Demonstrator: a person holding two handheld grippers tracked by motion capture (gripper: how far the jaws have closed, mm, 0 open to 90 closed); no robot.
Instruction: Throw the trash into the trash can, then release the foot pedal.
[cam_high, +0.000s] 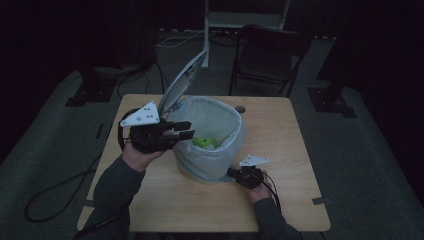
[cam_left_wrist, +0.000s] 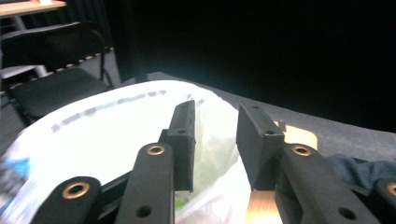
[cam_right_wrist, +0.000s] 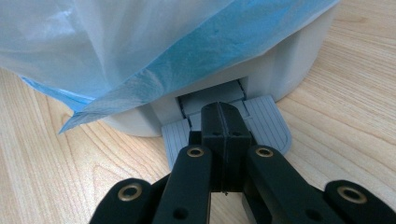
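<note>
Grey pedal (cam_right_wrist: 226, 123) under shut right gripper (cam_right_wrist: 226, 116); left gripper (cam_high: 184, 130) spread above one bin (cam_high: 210, 145).

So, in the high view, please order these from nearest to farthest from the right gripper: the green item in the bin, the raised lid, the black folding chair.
From the right gripper:
1. Green item, inside the bin, just up-left.
2. Raised lid, at the bin's far-left rim.
3. Black folding chair, beyond the table's far edge.
</note>
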